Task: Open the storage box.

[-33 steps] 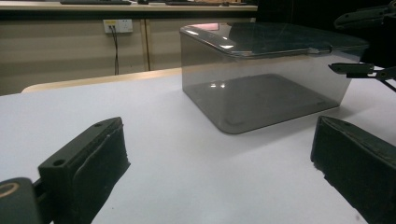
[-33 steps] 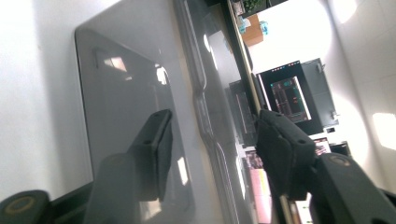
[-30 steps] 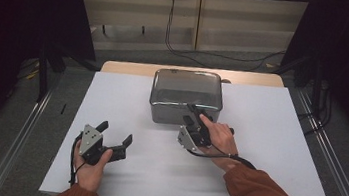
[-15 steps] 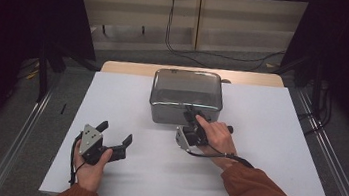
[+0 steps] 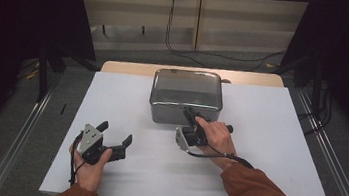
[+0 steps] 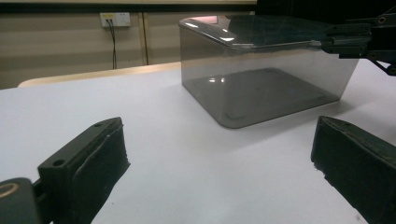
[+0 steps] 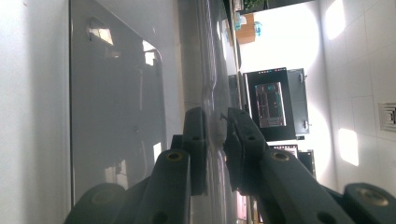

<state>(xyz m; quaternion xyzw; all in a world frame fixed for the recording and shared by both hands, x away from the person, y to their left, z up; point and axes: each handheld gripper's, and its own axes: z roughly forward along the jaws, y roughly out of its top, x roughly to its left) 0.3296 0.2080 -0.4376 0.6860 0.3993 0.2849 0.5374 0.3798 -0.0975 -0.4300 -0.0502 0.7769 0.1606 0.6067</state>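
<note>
High view: clear box [image 5: 186, 97] upright, long axis across table; right gripper [image 5: 190, 121] pinches its near rim, left gripper [image 5: 116, 137] wide open, empty.

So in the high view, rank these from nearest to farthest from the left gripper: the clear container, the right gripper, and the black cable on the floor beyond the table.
1. right gripper, to its right, at the container's near rim.
2. clear container, centre of the table, slightly beyond that.
3. black cable, on the floor past the table's far edge.

Measured from the left gripper.
</note>
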